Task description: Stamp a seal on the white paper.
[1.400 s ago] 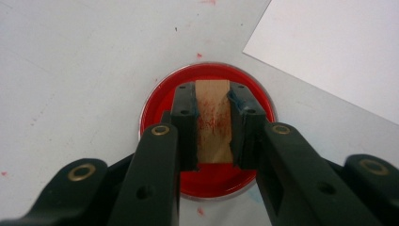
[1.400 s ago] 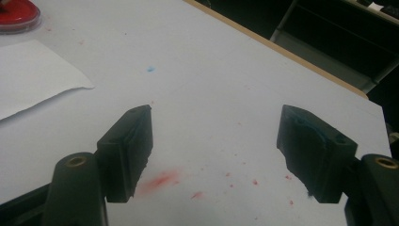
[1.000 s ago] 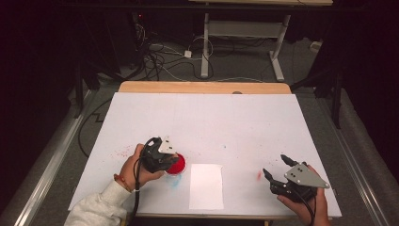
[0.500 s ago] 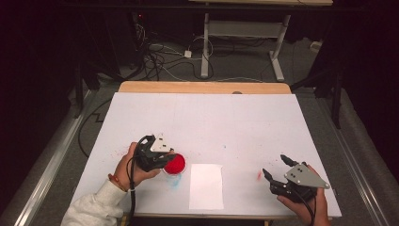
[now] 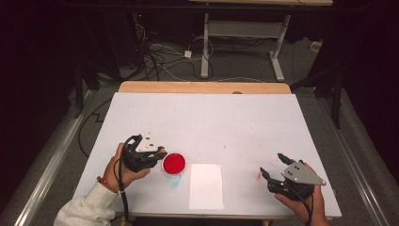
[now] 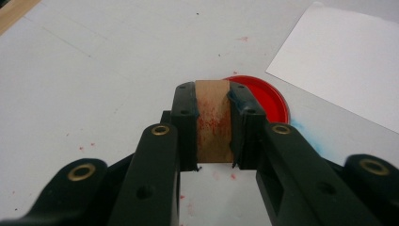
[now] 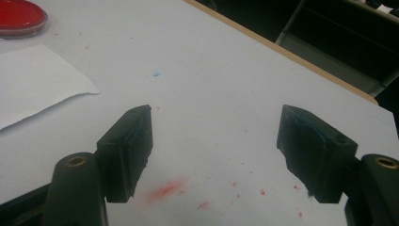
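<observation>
High view: the left gripper, clamping a wooden block, has moved left off the red dish.

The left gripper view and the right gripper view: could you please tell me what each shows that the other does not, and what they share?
Left gripper view: the left gripper shut on a red-stained wooden block, with a blue smear beside the dish.

Right gripper view: the right gripper with jaws wide open and nothing between them, a red smudge on the table below, and the table's wooden far edge.

Both: the red ink dish, the white paper sheet and the speckled white table.
</observation>
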Demonstrator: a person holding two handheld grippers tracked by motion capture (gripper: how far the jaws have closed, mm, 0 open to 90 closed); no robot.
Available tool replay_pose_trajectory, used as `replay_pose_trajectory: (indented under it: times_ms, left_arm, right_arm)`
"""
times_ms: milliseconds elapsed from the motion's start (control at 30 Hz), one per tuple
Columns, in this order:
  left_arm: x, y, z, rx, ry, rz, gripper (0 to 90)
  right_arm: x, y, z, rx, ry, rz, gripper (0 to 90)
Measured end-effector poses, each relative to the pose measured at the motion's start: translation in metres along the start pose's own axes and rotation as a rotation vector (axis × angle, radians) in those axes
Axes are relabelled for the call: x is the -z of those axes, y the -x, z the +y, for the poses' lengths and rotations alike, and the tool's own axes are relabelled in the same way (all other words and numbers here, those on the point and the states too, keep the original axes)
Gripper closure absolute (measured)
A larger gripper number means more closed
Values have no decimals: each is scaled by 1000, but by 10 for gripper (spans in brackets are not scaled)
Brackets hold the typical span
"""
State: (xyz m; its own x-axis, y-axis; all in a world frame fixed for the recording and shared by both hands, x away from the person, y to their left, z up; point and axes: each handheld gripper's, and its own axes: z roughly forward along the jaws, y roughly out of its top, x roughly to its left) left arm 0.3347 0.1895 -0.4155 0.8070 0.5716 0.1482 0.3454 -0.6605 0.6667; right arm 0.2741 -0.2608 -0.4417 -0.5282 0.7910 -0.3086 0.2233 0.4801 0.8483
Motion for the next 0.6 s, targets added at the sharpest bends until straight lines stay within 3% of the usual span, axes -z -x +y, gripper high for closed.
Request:
replay_pose_trajectory:
  times_ms: [267,600]
  left_arm:
    - [8,4,-10,6,54,19,736]
    - [14,5,-17,11,67,16,737]
  right_arm:
    - [-3,-1,2,5,2,8,276]
    - [-4,-1,3,8,0,10,276]
